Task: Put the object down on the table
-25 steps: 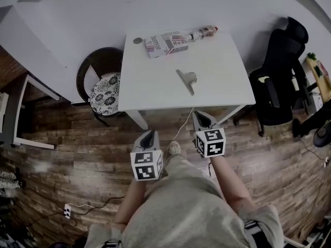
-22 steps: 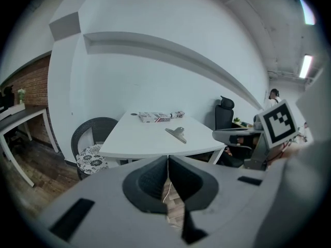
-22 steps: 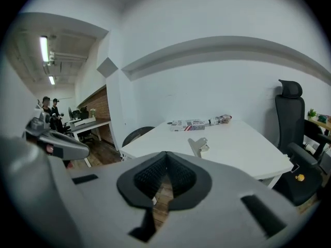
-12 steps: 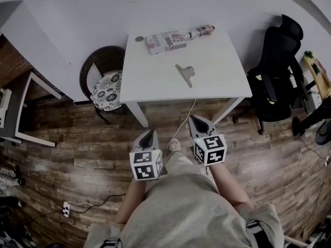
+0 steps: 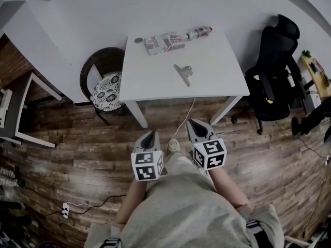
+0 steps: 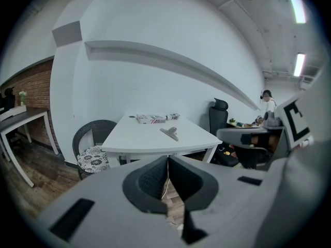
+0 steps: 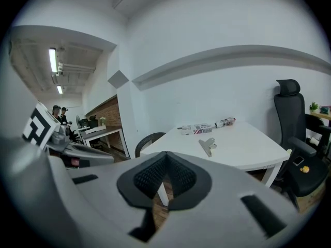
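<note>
on the white worktop (image 5: 222,81), near its middle: metal clip (image 5: 183,72), lying flat, well apart from both claws. behind it, along the far edge, printed carton (image 5: 164,42) with small bottle (image 5: 199,33) just beside. short of the worktop's near edge, over the wooden floor (image 5: 77,138), left claw (image 5: 150,133) and right claw (image 5: 198,125), each closed tight, gripping nothing. left of the worktop, wicker chair (image 5: 106,81).

Grey left tool (image 5: 150,133) and right tool (image 5: 194,123), black ribbed pads (image 6: 152,180), black-and-white marker cubes (image 5: 146,165), light grey clothing (image 5: 181,205)
</note>
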{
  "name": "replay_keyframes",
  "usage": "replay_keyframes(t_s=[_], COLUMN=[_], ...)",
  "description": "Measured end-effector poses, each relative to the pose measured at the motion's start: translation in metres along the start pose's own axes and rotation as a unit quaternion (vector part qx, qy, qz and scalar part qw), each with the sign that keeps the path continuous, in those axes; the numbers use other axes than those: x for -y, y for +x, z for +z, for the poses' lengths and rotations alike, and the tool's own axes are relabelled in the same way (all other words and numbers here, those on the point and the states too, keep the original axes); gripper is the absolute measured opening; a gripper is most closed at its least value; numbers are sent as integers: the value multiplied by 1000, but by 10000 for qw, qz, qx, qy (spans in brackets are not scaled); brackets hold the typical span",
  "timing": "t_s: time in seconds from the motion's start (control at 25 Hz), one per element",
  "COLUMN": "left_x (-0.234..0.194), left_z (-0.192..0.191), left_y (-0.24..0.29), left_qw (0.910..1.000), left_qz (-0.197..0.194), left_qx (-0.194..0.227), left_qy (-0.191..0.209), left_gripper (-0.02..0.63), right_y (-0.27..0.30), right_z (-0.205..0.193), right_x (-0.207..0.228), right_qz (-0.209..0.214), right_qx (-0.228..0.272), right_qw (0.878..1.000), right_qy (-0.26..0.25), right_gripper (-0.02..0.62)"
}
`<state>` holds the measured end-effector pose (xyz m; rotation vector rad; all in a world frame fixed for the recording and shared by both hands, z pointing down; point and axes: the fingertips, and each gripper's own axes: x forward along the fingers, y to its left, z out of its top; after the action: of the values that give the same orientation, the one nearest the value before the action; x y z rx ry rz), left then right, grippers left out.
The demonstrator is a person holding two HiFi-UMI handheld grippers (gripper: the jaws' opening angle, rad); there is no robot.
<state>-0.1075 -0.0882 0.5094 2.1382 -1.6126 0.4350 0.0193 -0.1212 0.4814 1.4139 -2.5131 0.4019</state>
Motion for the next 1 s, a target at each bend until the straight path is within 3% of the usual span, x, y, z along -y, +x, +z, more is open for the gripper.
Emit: replay_keyframes(t_s=[1.0], left_x=[0], left_z=[3], left_y=[0], left_qw=[10000], left_qz=[-23], left_qx=[39], left_qy=[32], left_gripper=[9], right_y=[-2], right_z=[8], right_x=[-3], right_qz=[32], right_qx=[152], right_qw=[9998], right_qy=[-85], right_gripper=[1])
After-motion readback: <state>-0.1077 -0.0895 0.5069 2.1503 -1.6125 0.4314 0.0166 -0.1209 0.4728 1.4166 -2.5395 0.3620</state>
